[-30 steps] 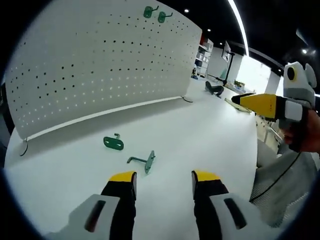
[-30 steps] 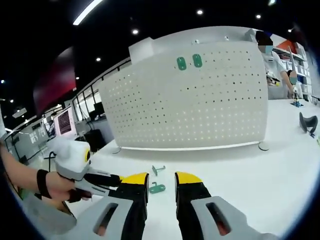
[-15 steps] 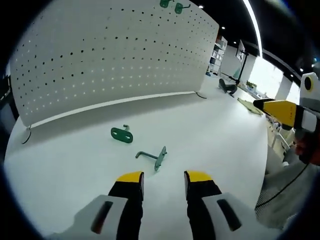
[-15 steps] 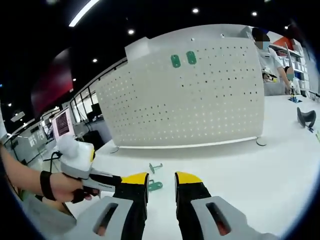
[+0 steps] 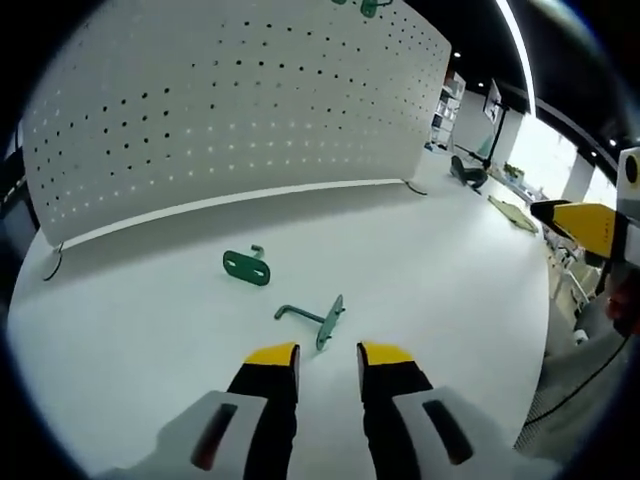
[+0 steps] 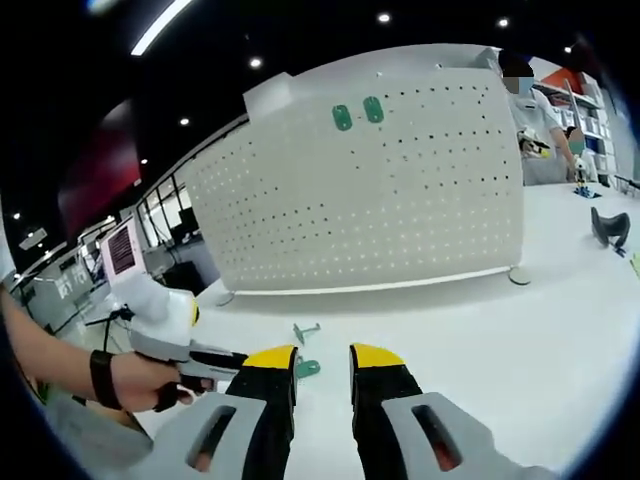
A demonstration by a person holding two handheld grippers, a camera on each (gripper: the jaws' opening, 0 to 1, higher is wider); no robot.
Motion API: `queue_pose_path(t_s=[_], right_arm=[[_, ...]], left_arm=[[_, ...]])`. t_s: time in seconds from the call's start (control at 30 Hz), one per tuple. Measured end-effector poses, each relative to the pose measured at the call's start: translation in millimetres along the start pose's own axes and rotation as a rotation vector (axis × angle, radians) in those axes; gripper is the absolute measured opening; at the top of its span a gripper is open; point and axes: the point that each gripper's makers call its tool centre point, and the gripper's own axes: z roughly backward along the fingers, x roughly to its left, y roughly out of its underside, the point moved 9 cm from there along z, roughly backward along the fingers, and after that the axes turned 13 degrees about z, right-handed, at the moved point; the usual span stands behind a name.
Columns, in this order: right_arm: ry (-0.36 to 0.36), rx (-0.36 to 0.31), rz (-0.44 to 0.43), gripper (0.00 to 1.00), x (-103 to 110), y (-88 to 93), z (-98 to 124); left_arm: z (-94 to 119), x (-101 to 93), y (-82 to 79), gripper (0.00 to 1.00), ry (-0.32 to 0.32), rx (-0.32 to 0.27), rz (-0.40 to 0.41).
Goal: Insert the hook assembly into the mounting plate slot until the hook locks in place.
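The left gripper (image 5: 328,352), part open and empty, hovers just short of the green hook (image 5: 316,319) lying on the bench (image 5: 440,270), so pickup looks next: straddle its stem and close.

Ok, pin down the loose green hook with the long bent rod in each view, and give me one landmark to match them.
Left gripper view: the hook lies on the white table, just ahead of the left gripper.
Right gripper view: the hook lies left of centre, just above the right gripper.
Shared landmark: the white pegboard, standing behind the hook.
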Motion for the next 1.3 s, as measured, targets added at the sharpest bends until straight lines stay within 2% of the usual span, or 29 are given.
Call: queue_pose_path(t_s=[0.27,0.47,0.7,0.97,1.3], right_arm=[[0.017,-0.008,-0.029,0.20,-4,0.6,0],[0.018,-0.008,-0.034,0.19,-4,1.6,0],[0.018,-0.009,-0.043,0.19,-5,2.6,2],[0.013,-0.009,-0.048,0.19,-4,3.0,1],[0.004,-0.006,-0.046,0.19,-2,3.0,-2]], left_arm=[[-6,4.1,0.6,0.19,-0.045,-0.004,0.032],[-10,1.2,1.2,0.20,-0.033,-0.004,0.045],[-14,0.2,0.3,0.16,-0.042,-0.008,0.064],[-12,6.4,0.0,0.11,-0.061,-0.001,0.056],[-8,14.9,-4.3,0.12,-0.075,-0.019,0.038]])
